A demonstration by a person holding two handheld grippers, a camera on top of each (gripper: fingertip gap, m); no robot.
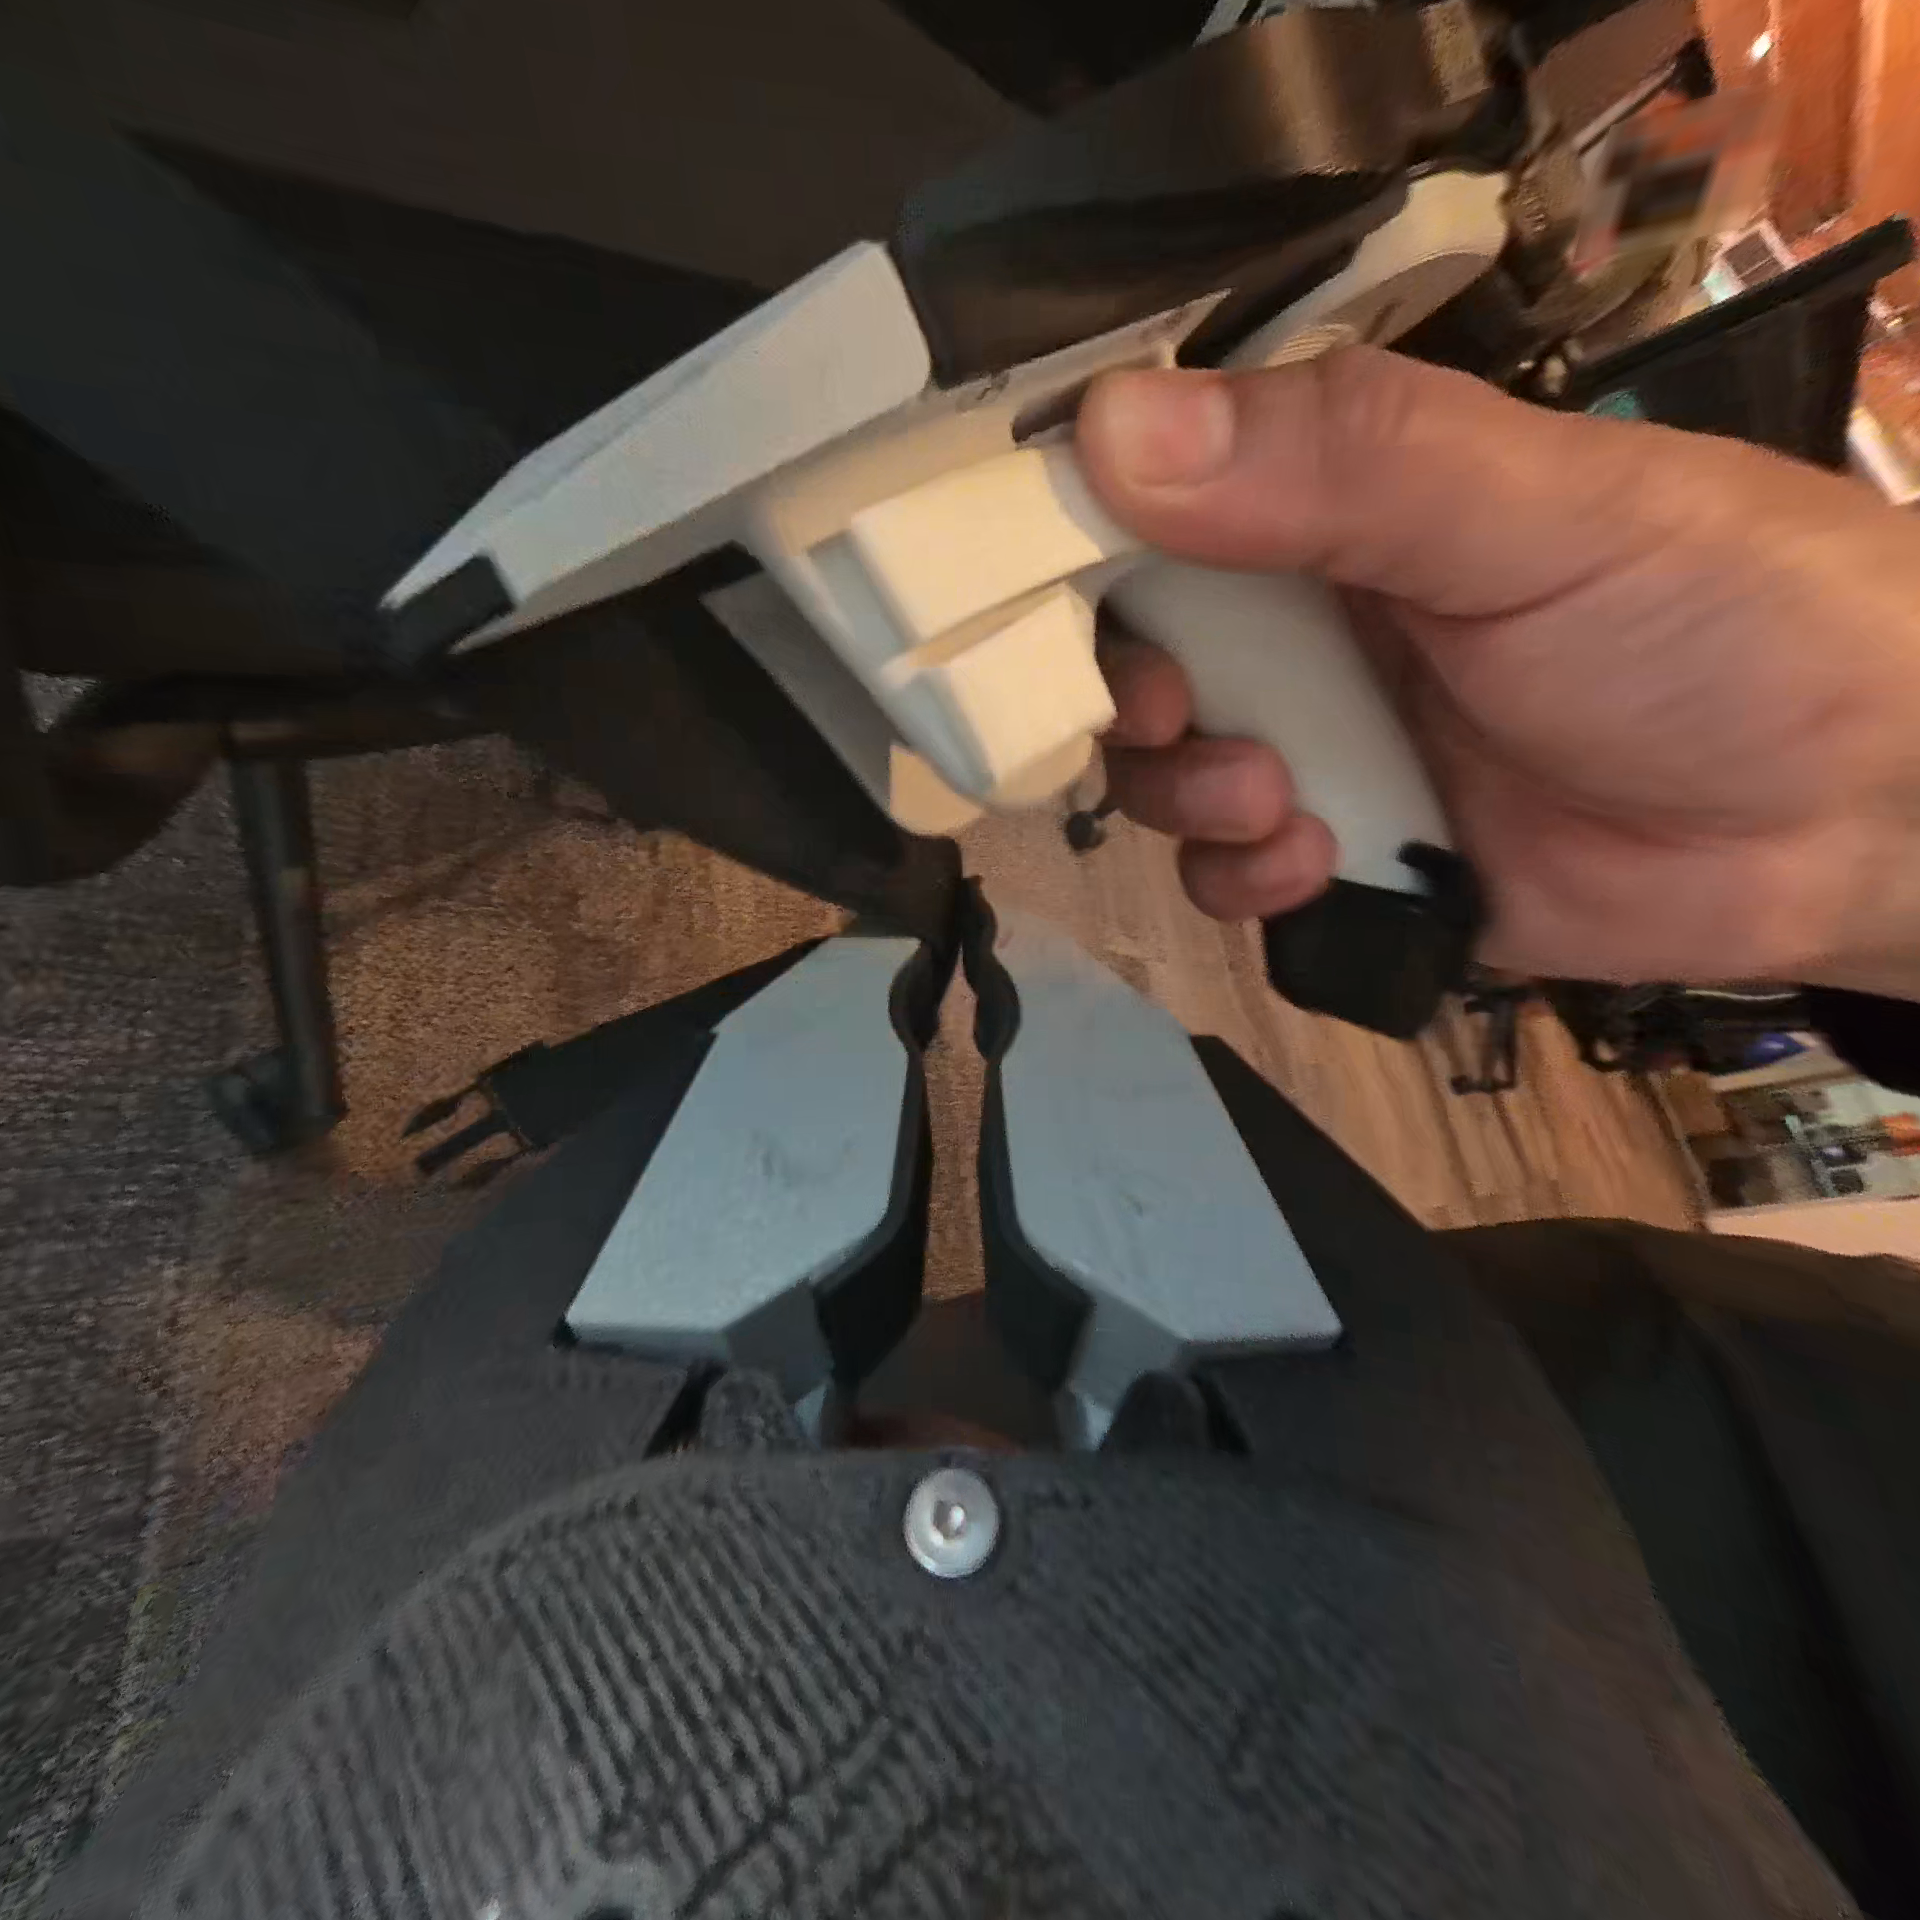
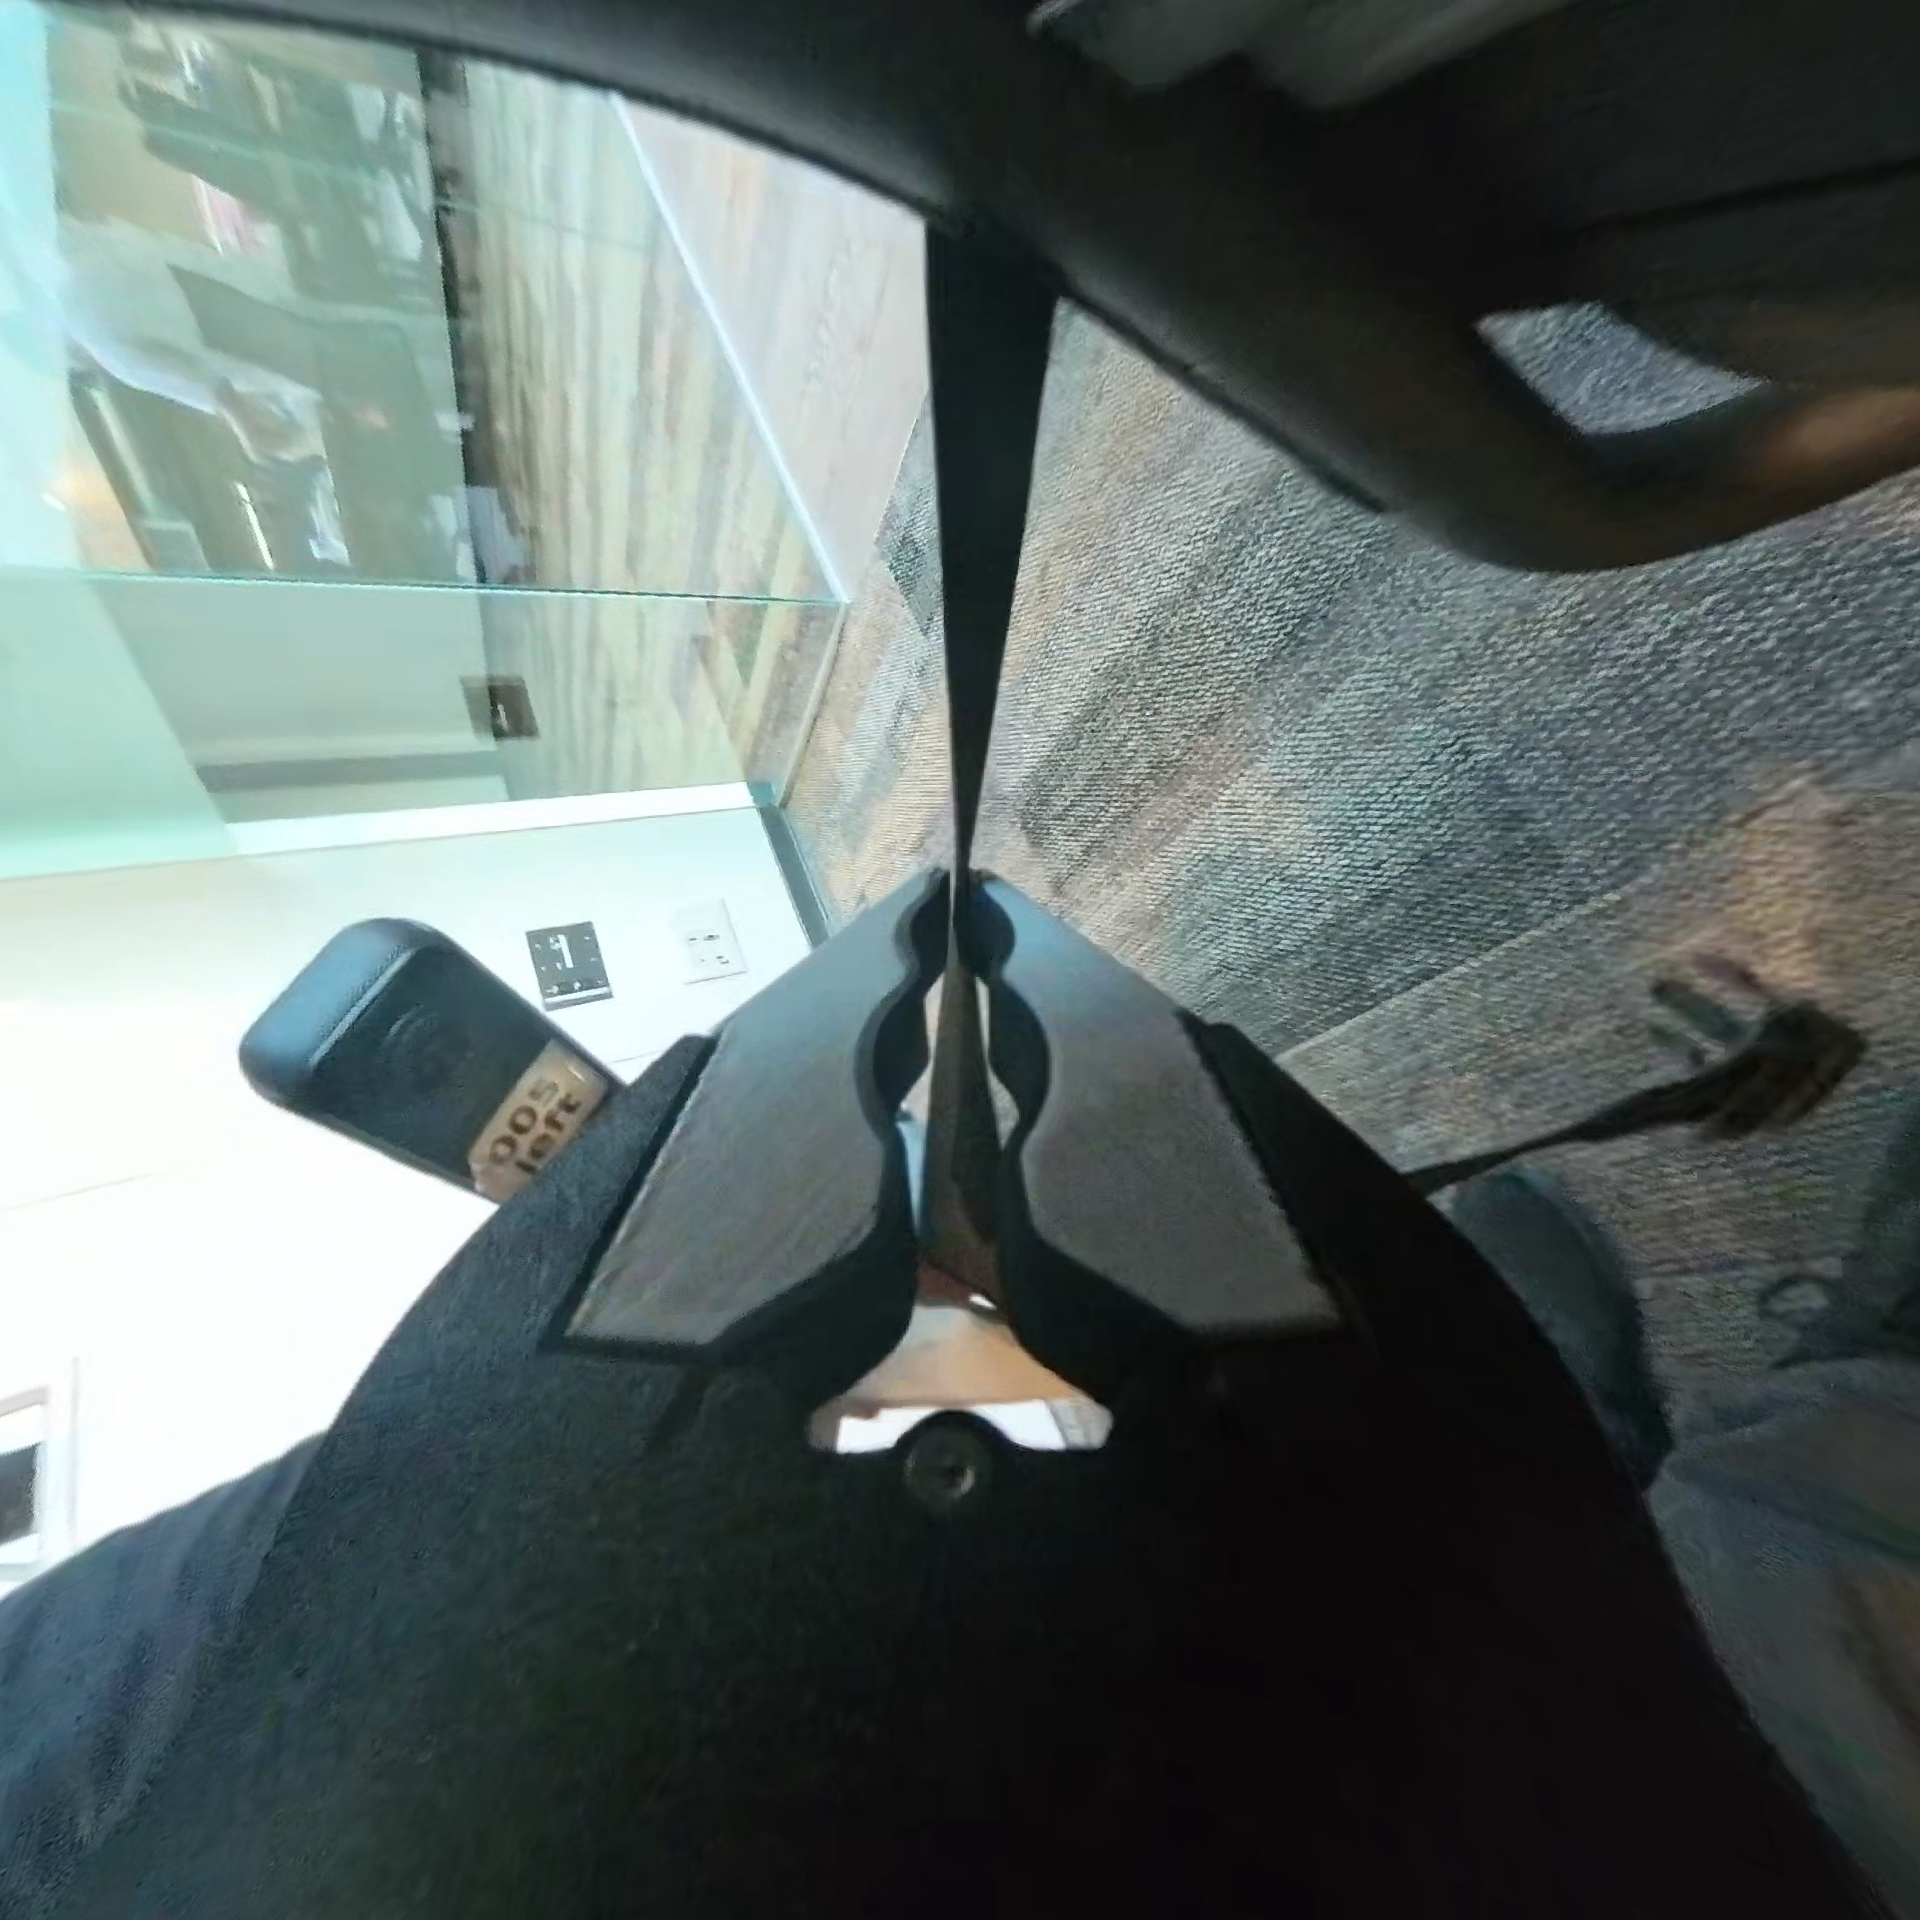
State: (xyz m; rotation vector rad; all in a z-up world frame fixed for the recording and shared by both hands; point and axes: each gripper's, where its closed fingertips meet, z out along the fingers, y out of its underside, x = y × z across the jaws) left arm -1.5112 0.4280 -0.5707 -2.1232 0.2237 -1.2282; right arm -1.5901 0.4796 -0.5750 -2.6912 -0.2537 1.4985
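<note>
In the left wrist view my left gripper (image 1: 961,961) has grey fingers and is shut on the end of a black strap (image 1: 831,810) that runs up to a black bag (image 1: 312,364). My right gripper (image 1: 426,613) shows above it, white, held by a hand (image 1: 1507,644), its tips against the black bag. In the right wrist view my right gripper (image 2: 961,904) is shut on a thin black strap (image 2: 982,468) pulled taut up to the bag's dark padded edge (image 2: 1299,260). A loose strap with a black buckle (image 1: 468,1101) hangs to the left; a buckle also shows in the right wrist view (image 2: 1756,1060).
Grey-brown carpet (image 1: 156,1247) lies below, with wood floor (image 1: 1299,1091) beyond. A dark table leg on a caster (image 1: 281,935) stands at the left. A glass wall (image 2: 312,416), a white wall with outlets (image 2: 707,940) and a black device with a tan label (image 2: 416,1049) show in the right wrist view. My right fingertips sit around 9 cm from my left ones.
</note>
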